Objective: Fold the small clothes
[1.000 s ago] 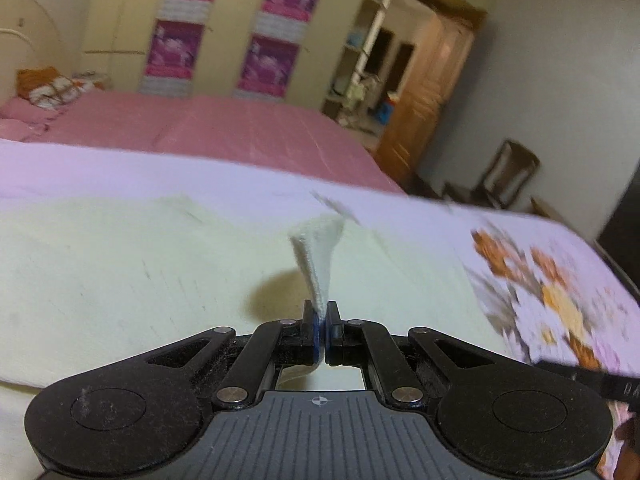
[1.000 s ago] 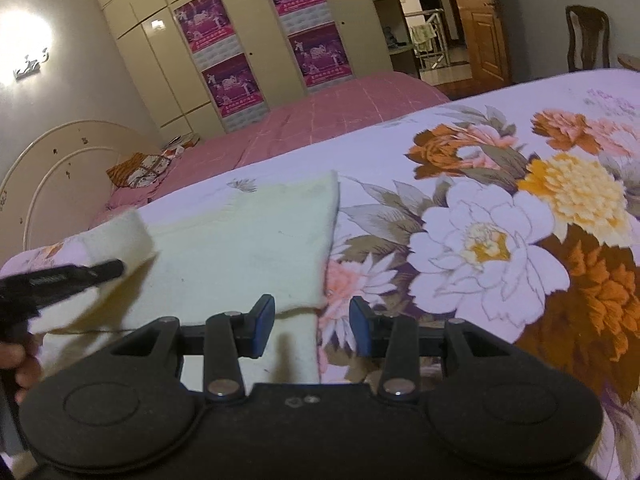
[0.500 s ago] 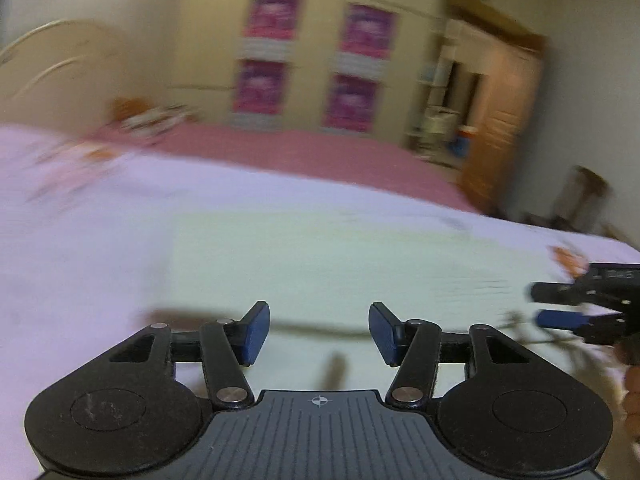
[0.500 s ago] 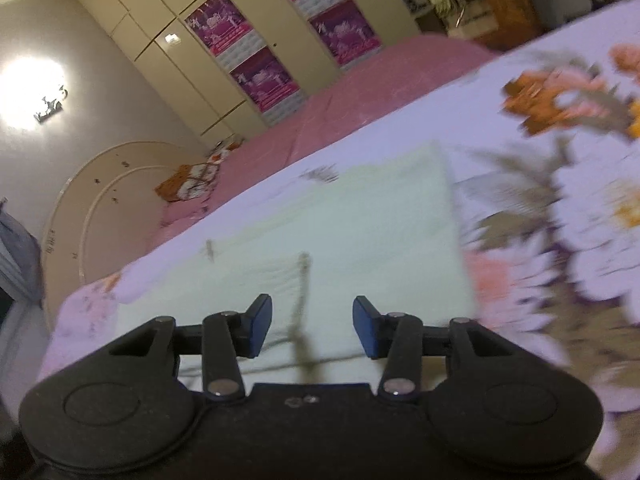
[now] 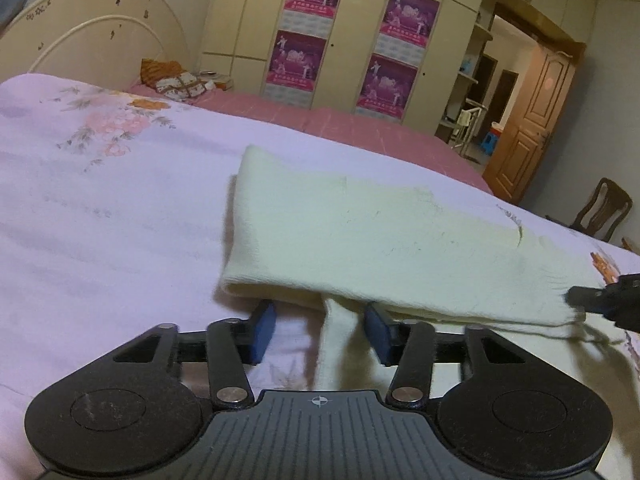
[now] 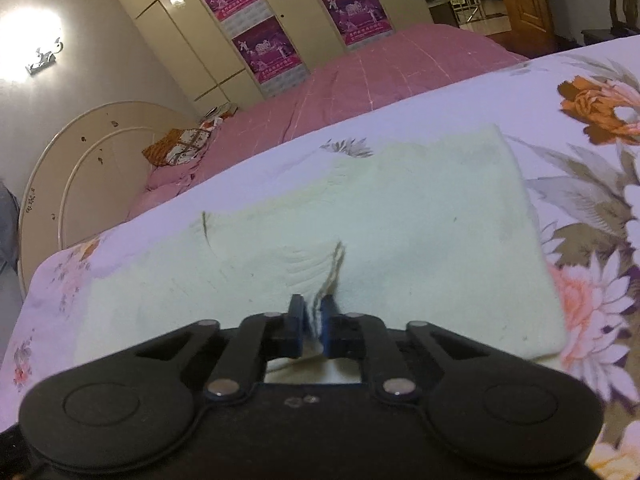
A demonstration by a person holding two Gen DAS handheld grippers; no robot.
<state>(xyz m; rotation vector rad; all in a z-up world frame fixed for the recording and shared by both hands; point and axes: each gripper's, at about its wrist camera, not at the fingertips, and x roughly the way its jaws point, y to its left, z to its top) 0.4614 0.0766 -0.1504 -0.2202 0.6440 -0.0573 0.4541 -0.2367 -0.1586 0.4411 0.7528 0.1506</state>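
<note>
A pale yellow garment (image 5: 384, 236) lies folded on the floral bed cover (image 5: 100, 208). In the left wrist view my left gripper (image 5: 318, 332) is open at the garment's near edge, its jaws standing on either side of a lower flap. In the right wrist view my right gripper (image 6: 312, 324) is shut on the near edge of the garment (image 6: 400, 232) and pinches a small ridge of cloth upward. The right gripper also shows at the far right of the left wrist view (image 5: 596, 300), at the garment's right end.
A pink bed (image 6: 380, 72) with a cream headboard (image 5: 92, 48) lies behind. Wardrobes with purple posters (image 5: 308, 52) line the back wall. A wooden door (image 5: 536, 120) and a chair (image 5: 604, 212) stand at the right.
My left gripper let go of the cloth corner, opened, and moved to the garment's left near edge. My right gripper, open before, has shut on the garment's near edge.
</note>
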